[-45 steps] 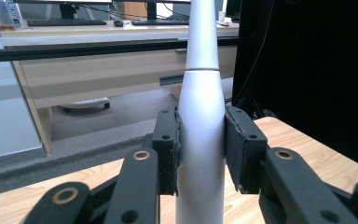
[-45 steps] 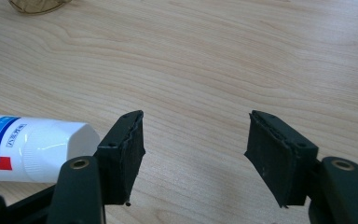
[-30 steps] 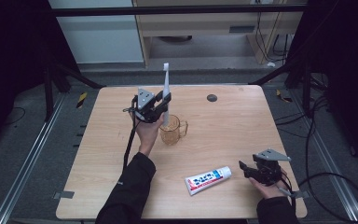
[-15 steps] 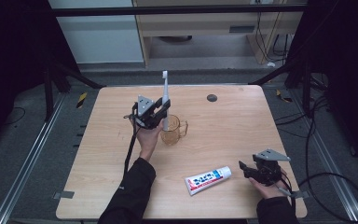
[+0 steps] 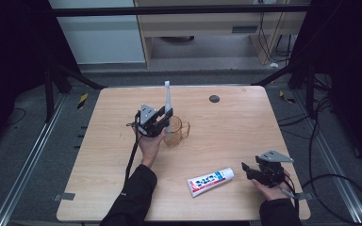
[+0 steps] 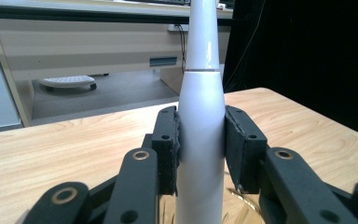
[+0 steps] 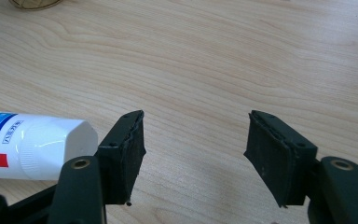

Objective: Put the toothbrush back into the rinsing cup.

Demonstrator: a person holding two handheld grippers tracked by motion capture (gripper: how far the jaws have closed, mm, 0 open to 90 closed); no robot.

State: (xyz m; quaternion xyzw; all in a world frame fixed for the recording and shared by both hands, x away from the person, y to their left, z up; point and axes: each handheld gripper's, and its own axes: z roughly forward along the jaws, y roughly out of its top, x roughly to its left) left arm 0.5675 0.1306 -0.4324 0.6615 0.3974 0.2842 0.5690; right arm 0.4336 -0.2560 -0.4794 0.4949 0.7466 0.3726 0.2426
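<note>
Between the two black pads of the left gripper [image 6: 200,149] stands a white electric toothbrush [image 6: 200,116], pinched tight round its fat handle and upright. Its bottom end hangs just over the clear amber cup [image 5: 175,132] on the wooden table [image 5: 226,122]; I cannot tell if it is inside the rim yet.

What could go wrong? The toothbrush is smooth and shiny, and it gets thinner toward the top, so it could slip down through the pads. If its end hits the rim, the light cup could tip over, because its side handle makes it a bit lopsided. A tall brush in a short cup could also lean and pull the cup down.

Over by the near right corner, the right gripper [image 7: 196,149] sits low with its jaws wide apart and nothing in them. A soft white toothpaste tube [image 5: 211,181] with blue and red print lies flat just beside it, its ridged cap [image 7: 56,149] next to one pad. The pads look rough and rubbery. The table is pale wood with wavy grain.
</note>
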